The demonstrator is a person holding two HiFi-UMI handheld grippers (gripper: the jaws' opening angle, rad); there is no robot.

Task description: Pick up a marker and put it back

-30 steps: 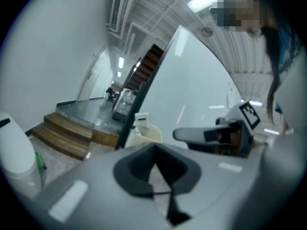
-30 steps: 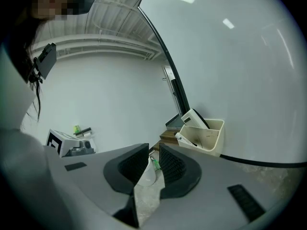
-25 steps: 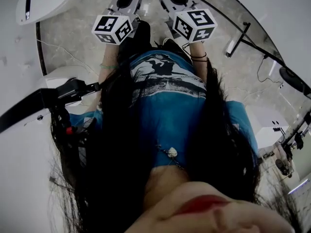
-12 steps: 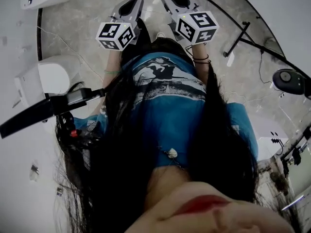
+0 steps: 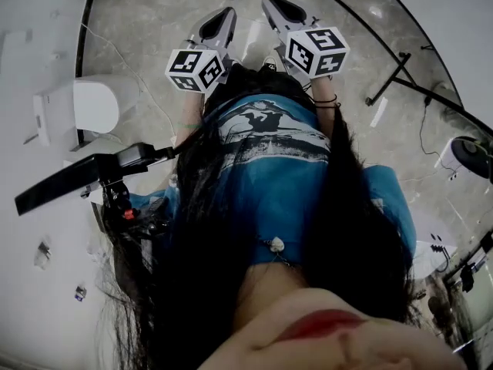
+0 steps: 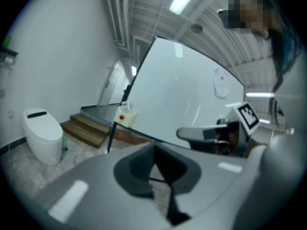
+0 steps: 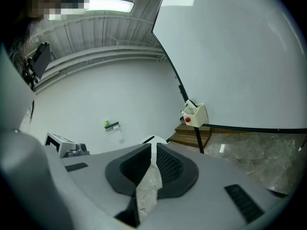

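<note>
Both grippers are held out in front of the person over a marbled floor. In the head view my left gripper (image 5: 226, 14) and right gripper (image 5: 271, 2) point away side by side, each with its marker cube behind it. Both are shut with nothing between the pads. A cream marker holder (image 6: 125, 116) with a red dot hangs at the lower corner of a large whiteboard (image 6: 182, 95). The same marker holder (image 7: 194, 115) appears ahead in the right gripper view, beside the whiteboard (image 7: 230, 56). No marker can be made out clearly. From the left gripper view the right gripper (image 6: 211, 134) shows alongside.
A white floor unit (image 6: 43, 135) stands left of the board, and wooden steps (image 6: 91, 126) lie behind it. In the head view a black arm-like bar (image 5: 77, 177) juts out at the left, and the board's stand legs (image 5: 393, 75) cross the floor at the right.
The head view has swung: both grippers now sit slightly lower and further right in the picture, and the white unit has slid down the left side. Both stay shut.
</note>
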